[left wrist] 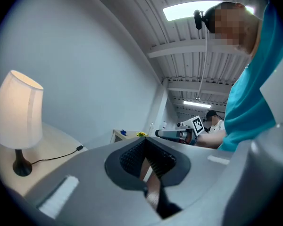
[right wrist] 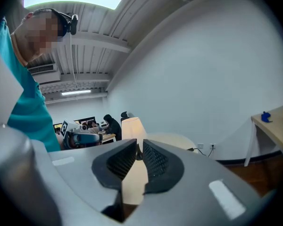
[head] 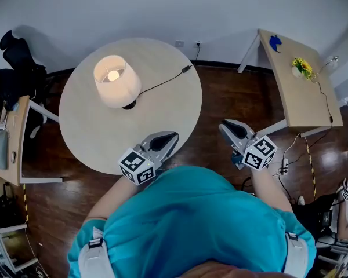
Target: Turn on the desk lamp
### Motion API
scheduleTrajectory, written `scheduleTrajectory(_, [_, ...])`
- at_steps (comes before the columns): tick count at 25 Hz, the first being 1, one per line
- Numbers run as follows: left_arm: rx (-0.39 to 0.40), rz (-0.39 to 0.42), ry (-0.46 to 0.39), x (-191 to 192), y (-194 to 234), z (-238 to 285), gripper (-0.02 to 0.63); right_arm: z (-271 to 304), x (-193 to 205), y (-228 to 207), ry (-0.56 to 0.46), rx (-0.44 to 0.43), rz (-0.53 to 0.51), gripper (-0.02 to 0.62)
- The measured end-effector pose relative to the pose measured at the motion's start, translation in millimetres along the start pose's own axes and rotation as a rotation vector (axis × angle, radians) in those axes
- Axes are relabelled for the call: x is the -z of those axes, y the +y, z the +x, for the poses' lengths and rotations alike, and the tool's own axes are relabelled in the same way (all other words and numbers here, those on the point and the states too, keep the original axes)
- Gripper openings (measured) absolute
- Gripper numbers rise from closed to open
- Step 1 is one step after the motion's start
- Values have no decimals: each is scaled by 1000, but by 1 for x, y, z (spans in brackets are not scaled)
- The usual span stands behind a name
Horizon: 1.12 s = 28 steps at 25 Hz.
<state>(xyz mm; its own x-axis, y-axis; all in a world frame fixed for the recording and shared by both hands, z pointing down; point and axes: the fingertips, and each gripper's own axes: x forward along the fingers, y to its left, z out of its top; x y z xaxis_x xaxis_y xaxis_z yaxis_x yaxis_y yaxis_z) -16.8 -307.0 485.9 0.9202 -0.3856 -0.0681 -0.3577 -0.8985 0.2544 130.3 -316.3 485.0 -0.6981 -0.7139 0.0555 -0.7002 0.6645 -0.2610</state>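
Note:
The desk lamp (head: 117,81) with a white shade stands lit on the round wooden table (head: 162,117), left of the table's middle. Its black cord (head: 162,84) runs right to the table's far edge. The lamp (left wrist: 16,109) also shows at the left gripper view's left side, and the lamp (right wrist: 133,127) shows behind the jaws in the right gripper view. My left gripper (head: 169,138) (left wrist: 145,145) hovers over the table's near edge, jaws together and empty. My right gripper (head: 226,126) (right wrist: 139,147) is off the table to the right, jaws almost together with nothing between them.
A second desk (head: 301,106) at the right carries yellow flowers (head: 303,67) and a blue thing (head: 275,40). Cables (head: 290,152) lie on the wooden floor beside it. A cluttered desk (head: 6,138) stands at the left. Wall sockets (head: 188,43) sit behind the table.

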Motion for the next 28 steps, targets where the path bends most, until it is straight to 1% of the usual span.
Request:
scheduleTrajectory(3, [-5,10,10,17,-44,13,29,-48,12,12,-2,-3,-50,40])
scheduleTrajectory(7, [-42,6,12,38,-104,33,29,-115,20,21,-14,-35,-96,40])
scheduleTrajectory(10, [-73,-10,32,54,-139,40,29,-153,28,21,-33,-46,-94,40])
scheduleTrajectory(13, [-86,23,54,70,-176,19,29,-179,49,42,-52,-55,-73,40])
scheduleTrajectory(17, [-108,62,27,78,-204,-17,29,-199,70,74,-70,-73,-76,38])
scheduleTrajectory(19, [-116,70,7,80,-213,-42,29,-203,76,96,-81,-79,-90,38])
scheduleTrajectory(21, [-111,86,-16,76,-221,-80,29,-198,81,129,-88,-77,-109,38])
scheduleTrajectory(24, [-91,96,-46,69,-225,-158,29,-177,90,191,-81,-42,-123,38])
scheduleTrajectory(28, [-81,96,-42,67,-221,-267,29,-144,105,275,-95,3,-106,40])
